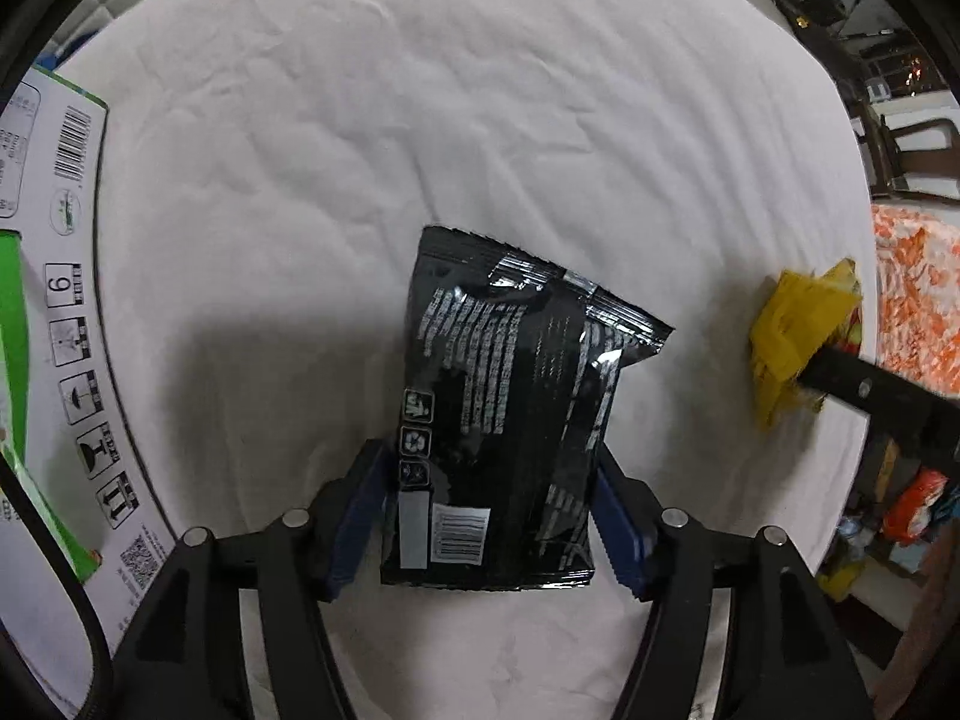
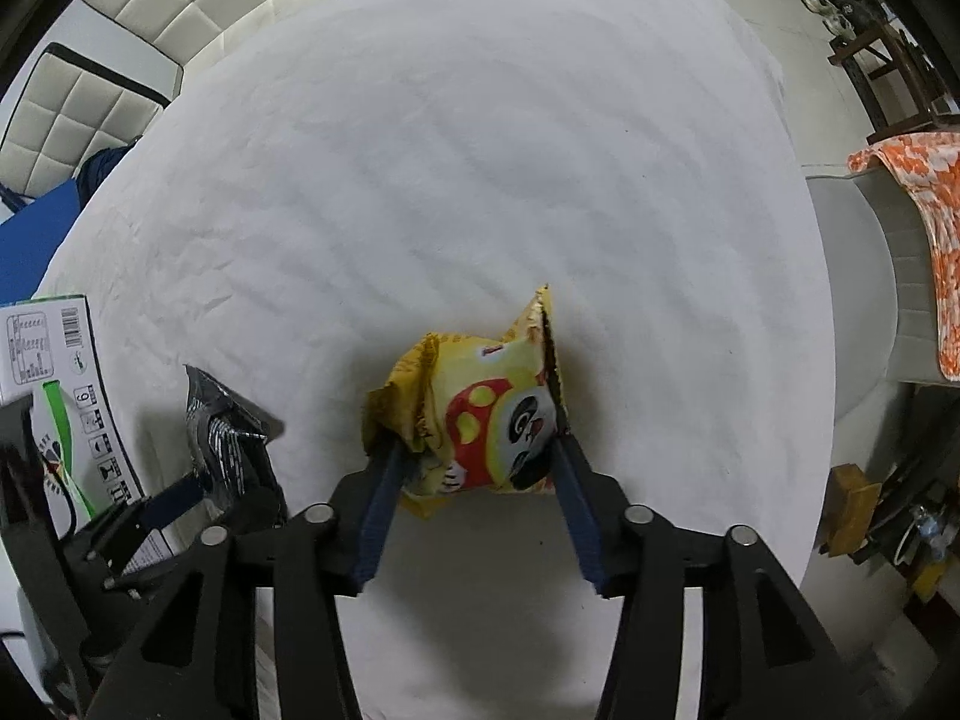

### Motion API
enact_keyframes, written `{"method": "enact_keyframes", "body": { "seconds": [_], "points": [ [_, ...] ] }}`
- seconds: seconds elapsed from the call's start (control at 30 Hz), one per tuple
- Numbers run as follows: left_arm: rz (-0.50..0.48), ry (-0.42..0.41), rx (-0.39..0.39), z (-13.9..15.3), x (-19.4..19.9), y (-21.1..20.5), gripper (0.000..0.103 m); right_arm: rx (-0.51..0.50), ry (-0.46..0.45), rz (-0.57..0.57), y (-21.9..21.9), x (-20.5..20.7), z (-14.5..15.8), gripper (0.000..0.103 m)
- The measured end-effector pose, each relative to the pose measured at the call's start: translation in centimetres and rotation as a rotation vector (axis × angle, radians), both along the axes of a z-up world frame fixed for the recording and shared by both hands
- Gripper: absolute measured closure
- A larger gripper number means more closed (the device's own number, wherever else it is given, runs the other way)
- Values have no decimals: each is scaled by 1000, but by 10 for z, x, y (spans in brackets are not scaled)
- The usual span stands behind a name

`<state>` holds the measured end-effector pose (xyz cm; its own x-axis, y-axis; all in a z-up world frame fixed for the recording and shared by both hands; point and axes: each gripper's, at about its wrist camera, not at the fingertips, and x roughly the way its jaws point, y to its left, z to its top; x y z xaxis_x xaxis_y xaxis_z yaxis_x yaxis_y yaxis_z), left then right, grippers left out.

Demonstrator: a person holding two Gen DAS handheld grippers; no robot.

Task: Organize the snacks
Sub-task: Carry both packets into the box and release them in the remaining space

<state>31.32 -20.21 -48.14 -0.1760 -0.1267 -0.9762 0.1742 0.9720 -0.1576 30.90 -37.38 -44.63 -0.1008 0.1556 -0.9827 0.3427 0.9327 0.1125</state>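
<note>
A black snack bag point(image 1: 510, 420) with white print and a barcode sits between the blue pads of my left gripper point(image 1: 489, 468), which is shut on its lower sides, above the white cloth. My right gripper point(image 2: 477, 450) is shut on a yellow snack bag point(image 2: 480, 414) with a panda face and red mushroom print. The yellow bag point(image 1: 798, 342) also shows at the right of the left wrist view, held by the other gripper's black finger. The black bag point(image 2: 225, 438) appears at the lower left of the right wrist view.
A white cloth covers the table point(image 1: 420, 150). A white and green cardboard box point(image 1: 66, 300) stands at the left edge; the same box point(image 2: 54, 360) shows in the right view. White padded chairs point(image 2: 138, 18) stand behind; an orange patterned cloth point(image 2: 918, 228) hangs at right.
</note>
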Motion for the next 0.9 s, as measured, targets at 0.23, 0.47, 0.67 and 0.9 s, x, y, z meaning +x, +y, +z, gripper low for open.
{"method": "enact_keyframes", "body": {
  "seconds": [0.23,0.47,0.67,0.9],
  "points": [
    [-41,-46,40,0,-5,-20,47,7,-16,-22,-4,-2,-1,46],
    [-22,-66,23,13,-15,-23,54,-66,-43,40,12,4,12,69],
    [-12,-111,5,52,-16,-21,54,-51,-59,40,18,5,22,77],
    [-8,-188,-44,105,-23,-6,54,-28,-110,32,8,-11,46,77]
  ]
}}
